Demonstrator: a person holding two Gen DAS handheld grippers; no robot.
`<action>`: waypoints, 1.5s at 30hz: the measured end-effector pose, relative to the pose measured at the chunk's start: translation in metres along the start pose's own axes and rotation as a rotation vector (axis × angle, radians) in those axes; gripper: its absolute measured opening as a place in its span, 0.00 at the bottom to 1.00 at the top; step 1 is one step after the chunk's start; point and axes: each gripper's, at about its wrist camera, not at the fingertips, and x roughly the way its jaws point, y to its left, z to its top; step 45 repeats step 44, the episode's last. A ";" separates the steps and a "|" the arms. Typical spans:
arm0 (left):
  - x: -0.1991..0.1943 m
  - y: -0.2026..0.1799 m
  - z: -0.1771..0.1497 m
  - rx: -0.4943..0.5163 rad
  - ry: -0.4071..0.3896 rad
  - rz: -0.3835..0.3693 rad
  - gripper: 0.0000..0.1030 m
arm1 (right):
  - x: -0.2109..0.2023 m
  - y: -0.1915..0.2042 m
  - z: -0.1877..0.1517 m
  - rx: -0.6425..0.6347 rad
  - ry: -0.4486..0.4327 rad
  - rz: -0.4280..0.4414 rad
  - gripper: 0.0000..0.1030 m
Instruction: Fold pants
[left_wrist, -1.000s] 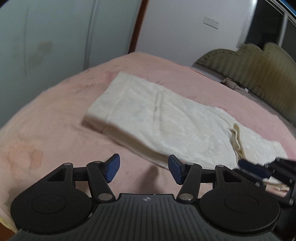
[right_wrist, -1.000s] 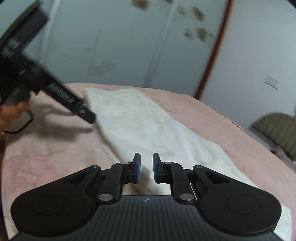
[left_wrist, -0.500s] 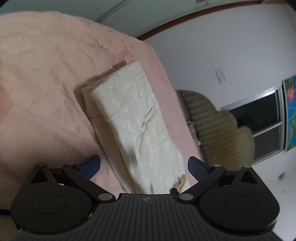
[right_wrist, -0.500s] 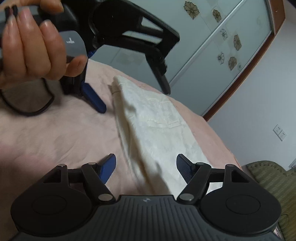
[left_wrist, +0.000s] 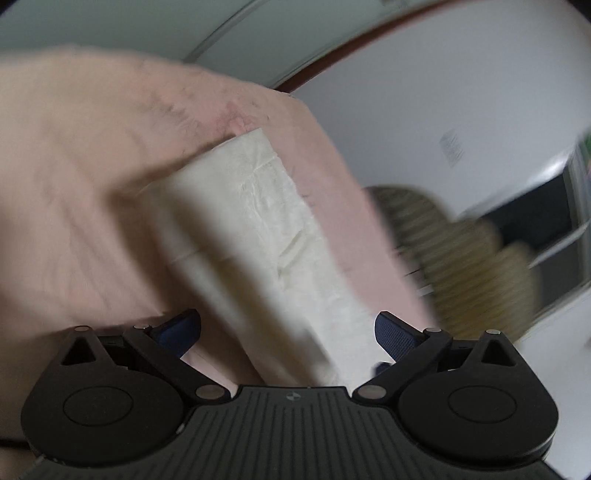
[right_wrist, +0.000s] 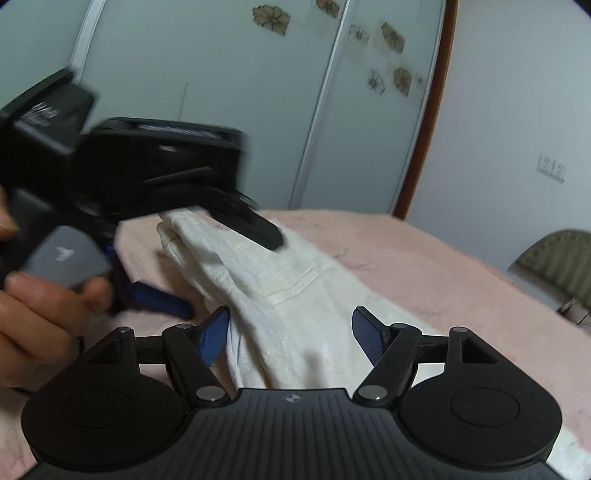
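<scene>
Cream-white pants (left_wrist: 258, 236) lie folded lengthwise in a long strip on a pink bedspread (left_wrist: 74, 184). My left gripper (left_wrist: 288, 332) is open, its blue pads wide apart on either side of the strip's near part, and holds nothing. In the right wrist view the pants (right_wrist: 295, 295) run from between my fingers towards the far left. My right gripper (right_wrist: 290, 332) is open over the near end of the pants. The left gripper (right_wrist: 207, 269) shows there too, held by a hand (right_wrist: 37, 314), its jaws spread over the far end of the pants.
The pink bedspread (right_wrist: 443, 266) reaches right to an olive padded headboard (left_wrist: 461, 258) (right_wrist: 554, 258). Pale sliding wardrobe doors (right_wrist: 258, 110) with flower prints stand behind the bed. A white wall (left_wrist: 424, 92) with a socket and a dark window (left_wrist: 535, 221) are at the right.
Both grippers have opened wide over the last second. The left gripper has swung round to look along the strip and now moves fast. The right gripper has moved closer over the pants' near end.
</scene>
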 end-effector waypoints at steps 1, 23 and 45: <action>0.002 -0.010 -0.002 0.072 -0.017 0.067 0.97 | 0.001 0.003 -0.002 -0.010 0.014 0.015 0.70; 0.025 -0.051 -0.030 0.491 -0.063 0.392 1.00 | 0.020 0.029 -0.008 -0.237 0.101 -0.023 0.75; 0.017 -0.019 0.018 0.273 -0.065 0.240 0.89 | -0.002 0.067 -0.033 -0.430 0.066 -0.089 0.21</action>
